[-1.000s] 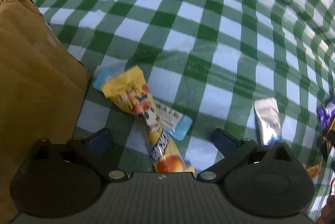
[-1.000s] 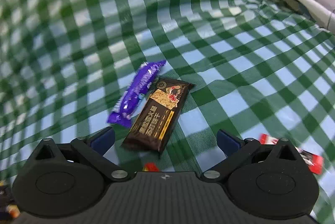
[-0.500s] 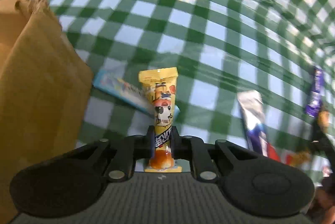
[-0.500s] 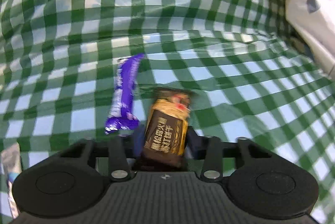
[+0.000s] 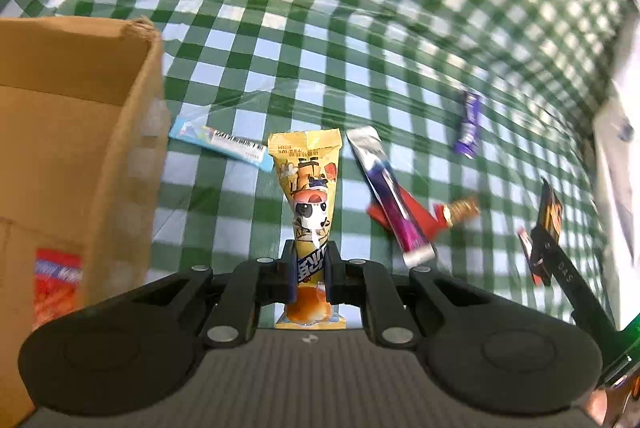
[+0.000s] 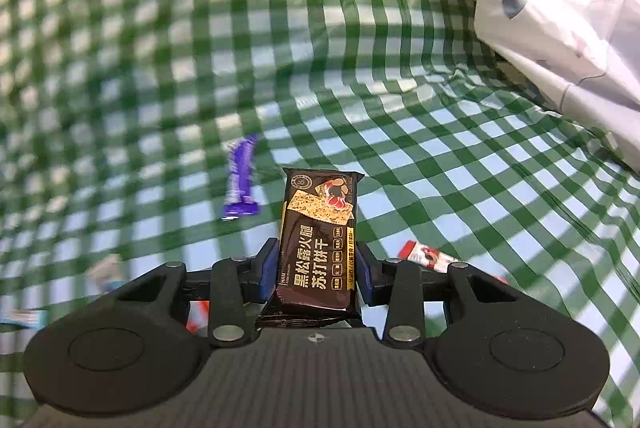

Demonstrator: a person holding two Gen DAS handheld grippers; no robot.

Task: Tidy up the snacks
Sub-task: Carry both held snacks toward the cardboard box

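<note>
Snacks now lifted: left gripper (image 5: 311,270) jaws clamp yellow packet (image 5: 307,184), right gripper (image 6: 316,274) jaws clamp brown packet (image 6: 318,240).

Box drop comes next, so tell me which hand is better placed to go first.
Left, probably. The left gripper holds the yellow snack packet right beside the open cardboard box; no box shows in the right wrist view.

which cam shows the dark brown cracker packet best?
Right wrist view: the dark brown cracker packet sits front and centre, label facing the lens, clamped in the right claw. Left wrist view catches it only small, edge-on and blurred at the far right.
</note>
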